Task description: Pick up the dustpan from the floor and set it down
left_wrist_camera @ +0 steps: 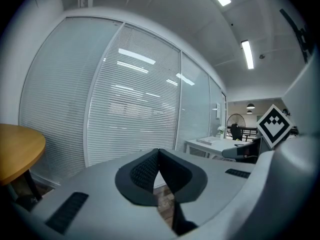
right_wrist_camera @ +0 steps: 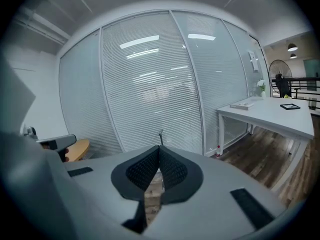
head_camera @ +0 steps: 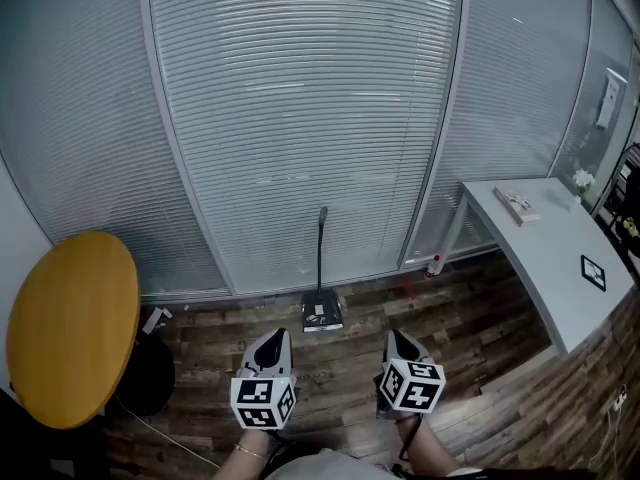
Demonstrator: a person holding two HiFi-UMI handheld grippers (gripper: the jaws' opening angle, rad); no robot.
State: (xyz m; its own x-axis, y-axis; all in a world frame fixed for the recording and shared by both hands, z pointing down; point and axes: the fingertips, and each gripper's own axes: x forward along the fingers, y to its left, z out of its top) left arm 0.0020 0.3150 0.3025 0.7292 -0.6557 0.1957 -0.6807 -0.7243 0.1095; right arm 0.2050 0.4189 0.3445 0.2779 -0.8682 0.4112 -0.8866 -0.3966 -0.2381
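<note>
Close by, left gripper (head_camera: 272,338): jaws pressed together, holding nothing.
Right gripper (head_camera: 400,338): jaws together too, also empty.
Dustpan (head_camera: 322,314): on the wood floor (head_camera: 470,303) just ahead of both grippers, with its handle standing up.
Sides: yellow table (head_camera: 75,323) on the left, white desk (head_camera: 550,258) on the right.
Far back: window blinds (head_camera: 300,118), right behind the dustpan.

Yellow table (head_camera: 70,328), white desk (head_camera: 545,268), blinds (head_camera: 300,118)

Nothing legible anywhere here, no words, no numbers, no brand. The cubes on the left gripper (head_camera: 277,335) and the right gripper (head_camera: 396,335) show only black-and-white square patterns. The dark frame (head_camera: 593,272) on the white table (head_camera: 545,238) is too small to read.
</note>
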